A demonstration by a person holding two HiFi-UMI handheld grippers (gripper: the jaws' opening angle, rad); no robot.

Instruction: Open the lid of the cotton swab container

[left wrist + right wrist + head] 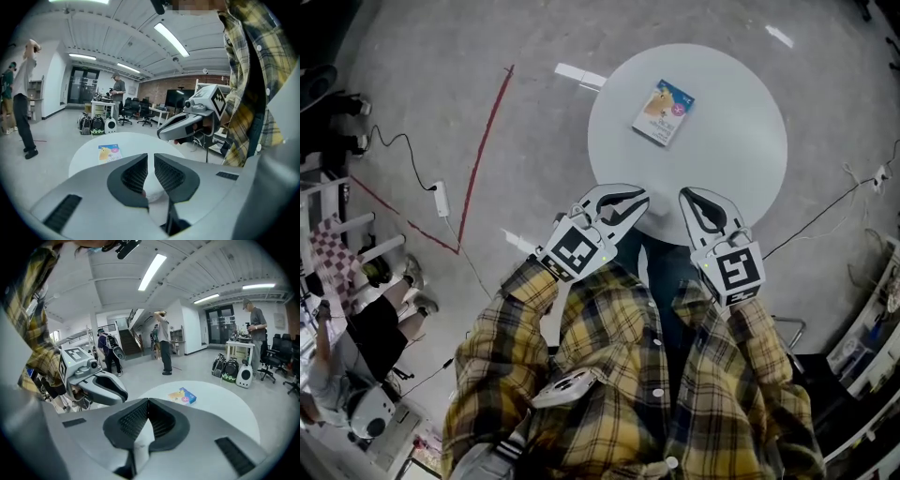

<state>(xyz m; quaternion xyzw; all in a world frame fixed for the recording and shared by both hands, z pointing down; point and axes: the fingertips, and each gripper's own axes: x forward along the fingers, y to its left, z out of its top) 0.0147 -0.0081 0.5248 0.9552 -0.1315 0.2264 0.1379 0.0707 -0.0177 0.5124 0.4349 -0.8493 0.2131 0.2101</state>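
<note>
**Lid not opened, nothing in hand**

From where I stand, the job has not begun. The box (pixel 663 112) of cotton swabs lies alone on the round white surface (pixel 731 141), on its far half. Both tools are held back at the near edge, close against the person's checked shirt (pixel 609 375) and well apart from the box.

The left gripper (pixel 630 201) has its fingers (pixel 136 176) drawn together, and only the bare surface shows through the thin slit between them. The right gripper (pixel 694 201) is closed the same way, its fingers (pixel 133 420) meeting with nothing caught in them. Neither tool touches the box.

Everything is left to do, as I judge it: reach across, steady the box with one tool, and work the lid up with the other.

The box is a flat rectangular pack, mostly blue, with a yellow picture and a pink spot on its top face. It lies flat, face up, turned askew to the person. The lid looks closed, though from here I cannot make out where it hinges or which edge would lift.
</note>
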